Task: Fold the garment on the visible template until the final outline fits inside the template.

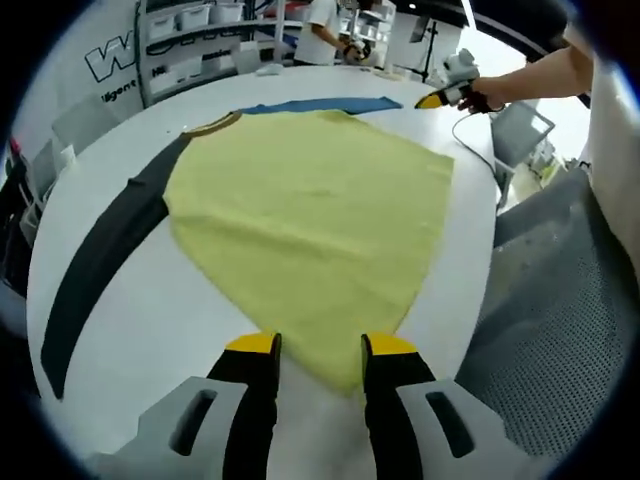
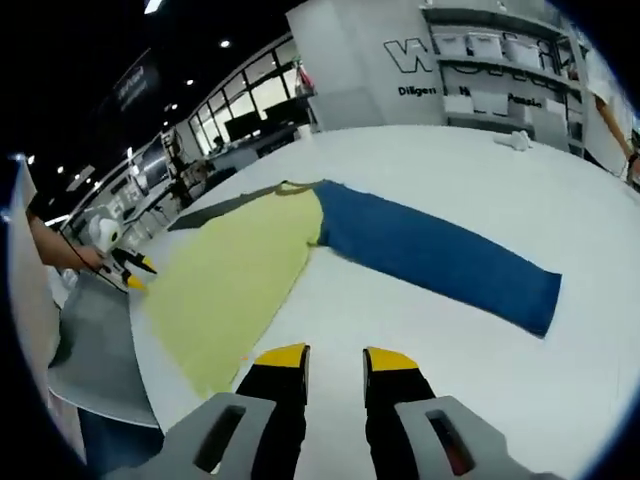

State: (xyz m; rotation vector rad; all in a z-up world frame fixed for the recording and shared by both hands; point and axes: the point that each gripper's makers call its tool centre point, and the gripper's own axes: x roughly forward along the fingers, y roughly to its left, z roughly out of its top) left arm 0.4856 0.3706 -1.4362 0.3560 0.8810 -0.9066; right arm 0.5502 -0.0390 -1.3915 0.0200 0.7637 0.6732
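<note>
Left gripper (image 1: 320, 350) low in the left gripper view: yellow-tipped fingers (image 1: 252, 345) spread apart, holding nothing, poised just above the near hem corner of the garment (image 1: 310, 215). That corner pointing between the two fingers, cloth directly ahead and close.

Right gripper (image 2: 336, 360) in the right gripper view: fingers (image 2: 283, 357) likewise parted and empty, hovering over bare white table (image 2: 480, 180), with the garment's hem edge just ahead and to the left. Also seen in the left gripper view (image 1: 432, 100), at the far right table edge beside the garment's far hem, held by a person's hand (image 1: 490, 93).

Garment: a long-sleeved top with a pale yellow body, spread flat and face down or up, cannot tell which. Long axis running from the hem near the left gripper away toward the neckline (image 1: 212, 124) at the far side. Black sleeve (image 1: 100, 255) stretched out along the left table edge; blue sleeve (image 2: 435, 255) stretched out the opposite way. No fold made yet, judging by the flat spread. No template outline distinguishable under the cloth.

Left gripper nearer to the hem corner; likely first pinch point there.

Containers: white bins on background shelving (image 1: 195, 20), contents too small to tell. Grey mesh mat (image 1: 560, 320) beside the right table edge.
</note>
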